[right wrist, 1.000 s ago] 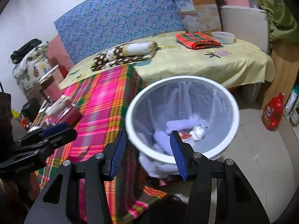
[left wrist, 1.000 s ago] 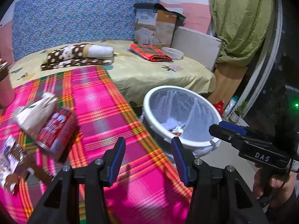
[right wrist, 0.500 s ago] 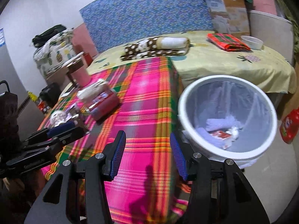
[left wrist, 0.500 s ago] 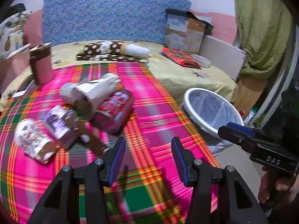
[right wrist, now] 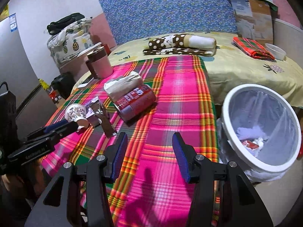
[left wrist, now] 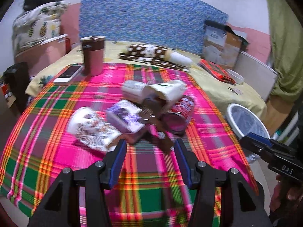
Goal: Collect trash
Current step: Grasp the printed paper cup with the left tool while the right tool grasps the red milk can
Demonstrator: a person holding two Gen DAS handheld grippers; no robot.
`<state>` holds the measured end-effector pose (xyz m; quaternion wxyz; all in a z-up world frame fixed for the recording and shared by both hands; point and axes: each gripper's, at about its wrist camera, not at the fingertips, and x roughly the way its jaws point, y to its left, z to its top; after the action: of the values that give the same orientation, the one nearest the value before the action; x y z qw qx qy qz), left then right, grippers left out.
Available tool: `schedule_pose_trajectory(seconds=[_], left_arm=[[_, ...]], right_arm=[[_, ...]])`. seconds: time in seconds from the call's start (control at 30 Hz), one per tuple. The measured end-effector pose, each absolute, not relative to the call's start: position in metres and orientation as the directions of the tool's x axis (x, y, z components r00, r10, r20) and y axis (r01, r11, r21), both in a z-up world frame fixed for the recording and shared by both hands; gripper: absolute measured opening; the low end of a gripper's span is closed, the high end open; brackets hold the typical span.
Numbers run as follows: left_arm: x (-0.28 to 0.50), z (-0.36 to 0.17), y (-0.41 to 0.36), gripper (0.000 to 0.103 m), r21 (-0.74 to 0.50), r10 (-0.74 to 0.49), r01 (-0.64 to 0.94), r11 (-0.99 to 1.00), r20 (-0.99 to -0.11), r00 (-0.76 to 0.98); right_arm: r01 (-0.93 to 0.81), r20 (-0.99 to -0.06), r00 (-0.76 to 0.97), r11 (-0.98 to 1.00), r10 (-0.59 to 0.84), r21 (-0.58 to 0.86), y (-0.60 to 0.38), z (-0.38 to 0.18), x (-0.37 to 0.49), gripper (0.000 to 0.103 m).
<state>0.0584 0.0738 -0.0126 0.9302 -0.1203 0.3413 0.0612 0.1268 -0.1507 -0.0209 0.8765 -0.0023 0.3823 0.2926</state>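
Right wrist: red can [right wrist: 135,102] on side, crumpled trash beside.

I count one red drink can [right wrist: 135,102], one patterned paper cup [right wrist: 75,113], one purple box [left wrist: 125,118], one brown wrapper [right wrist: 106,122], one crumpled white paper bag [right wrist: 123,85], and one round white bin [right wrist: 259,128].

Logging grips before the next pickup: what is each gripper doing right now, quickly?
Left gripper: jaws opening, nothing between them.
Right gripper: jaws open, holding nothing.
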Motion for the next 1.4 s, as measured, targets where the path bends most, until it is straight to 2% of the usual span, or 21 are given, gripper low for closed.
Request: schedule_pose_trajectory(seconds=[0.3, 0.73, 1.1, 1.23, 1.3, 1.4], left_arm=[[0.061, -0.024, 0.109, 0.061, -0.171, 0.11, -0.297, 0.94, -0.67, 0.734], [0.077, -0.051, 0.131, 0.062, -0.149, 0.128, -0.338, 0.929, -0.728, 0.673], [0.058, -0.049, 0.151, 0.062, -0.159, 0.16, -0.386, 0.909, -0.721, 0.674], [0.054, -0.039, 0.147, 0.062, -0.193, 0.14, -0.371, 0.908, -0.697, 0.703], [0.059, -0.035, 0.143, 0.066, -0.202, 0.134, -0.361, 0.91, -0.683, 0.718], [0.071, -0.032, 0.144, 0.067, -0.225, 0.133, -0.376, 0.899, -0.679, 0.722]], right_arm=[[-0.548, -0.704, 0.506, 0.816, 0.499, 0.185, -0.113, -0.03, 0.138, 0.051], [-0.554, -0.756, 0.476, 0.821, 0.45, 0.14, -0.081, -0.052, 0.166, 0.051], [-0.432, -0.761, 0.525, 0.89, 0.38, 0.146, -0.132, -0.049, 0.177, 0.051], [-0.444, -0.729, 0.535, 0.876, 0.428, 0.188, -0.13, -0.038, 0.168, 0.051], [-0.462, -0.713, 0.536, 0.864, 0.451, 0.2, -0.123, -0.034, 0.167, 0.052], [-0.48, -0.697, 0.538, 0.852, 0.475, 0.21, -0.112, -0.032, 0.169, 0.064]])
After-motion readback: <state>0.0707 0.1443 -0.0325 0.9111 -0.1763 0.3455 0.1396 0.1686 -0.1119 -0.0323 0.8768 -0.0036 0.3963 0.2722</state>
